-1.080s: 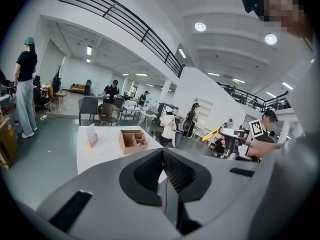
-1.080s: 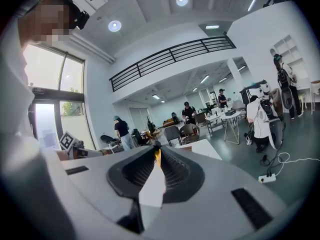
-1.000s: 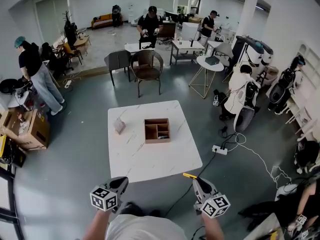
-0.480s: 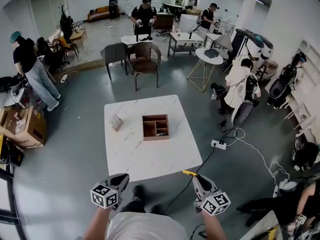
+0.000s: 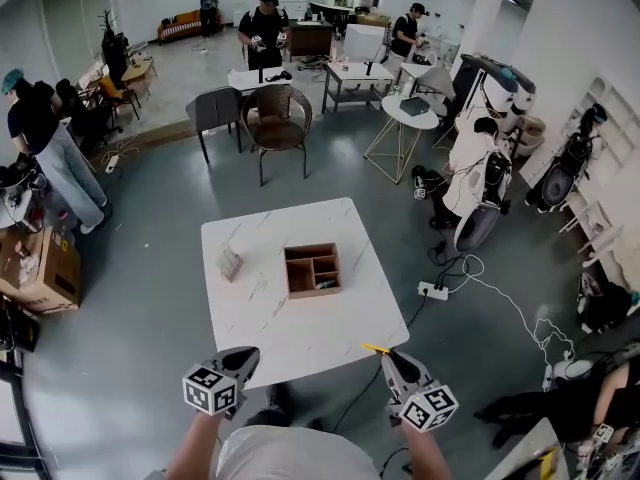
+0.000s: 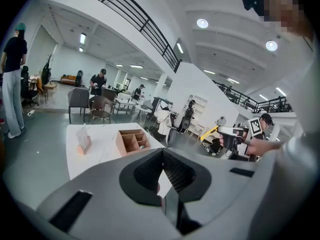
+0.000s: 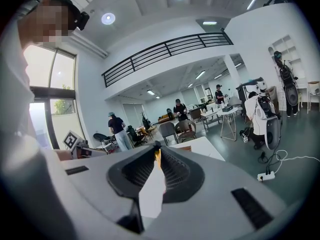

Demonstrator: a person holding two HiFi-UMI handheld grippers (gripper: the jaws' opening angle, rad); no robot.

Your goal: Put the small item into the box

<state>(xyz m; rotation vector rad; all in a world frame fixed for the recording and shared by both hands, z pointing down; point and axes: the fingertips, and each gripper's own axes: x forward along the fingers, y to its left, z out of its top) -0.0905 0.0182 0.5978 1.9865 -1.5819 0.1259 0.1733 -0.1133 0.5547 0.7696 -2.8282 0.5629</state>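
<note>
Right now both tools hang low in front of me, short of the table's near edge: the left gripper (image 5: 243, 357) has its jaws pressed together at the tips with nothing between them, and the right gripper (image 5: 385, 356) is likewise closed and empty. The white table (image 5: 335, 333) lies just beyond them. I judge the step in hand to be the approach, so I would step closer first and spread the left jaws before they reach the tabletop. I would then come down over the small item (image 5: 230, 264), which stands on the table's left part, well apart from both tools and near the box (image 5: 312, 270) but not touching it. It looks like a pale upright piece on a pinkish base, so I would pinch it across its thin faces, low, so it does not tip. The open wooden box sits near the middle of the table, and something small already lies in one of its compartments. Counting: two grippers, one table, one item, one box with several compartments. Farther off stand a grey chair (image 5: 213, 115), a wicker chair (image 5: 276, 125), and a person in a teal cap (image 5: 40, 133).
</note>
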